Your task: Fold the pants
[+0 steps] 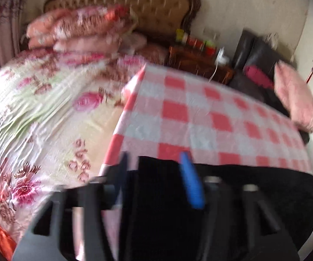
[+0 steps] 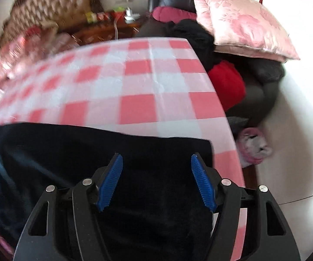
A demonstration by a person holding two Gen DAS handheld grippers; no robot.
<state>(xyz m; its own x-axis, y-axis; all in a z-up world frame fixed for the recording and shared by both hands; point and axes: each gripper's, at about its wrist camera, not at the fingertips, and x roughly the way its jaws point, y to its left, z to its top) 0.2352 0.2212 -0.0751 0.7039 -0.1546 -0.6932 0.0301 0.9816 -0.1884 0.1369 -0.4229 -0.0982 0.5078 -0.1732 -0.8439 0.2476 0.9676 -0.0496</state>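
Observation:
Black pants (image 2: 69, 152) lie on a table under a red-and-white checked cloth (image 2: 134, 82), along its near edge. My right gripper (image 2: 156, 161) is open, its blue pads (image 2: 110, 180) spread wide above the right end of the pants. In the left wrist view, which is blurred, the pants (image 1: 243, 187) show as a dark band on the cloth (image 1: 199, 113). My left gripper (image 1: 154, 158) is open over their left end, at the table's left corner; one blue pad (image 1: 191, 182) shows over the black fabric.
A bed with a floral cover (image 1: 37, 108) and stacked pillows (image 1: 80, 28) lies left of the table. A dark sofa (image 2: 258, 91) with a pink pillow (image 2: 243, 24) and a red cushion (image 2: 228, 84) stands to the right. A wooden nightstand (image 2: 104, 30) is behind.

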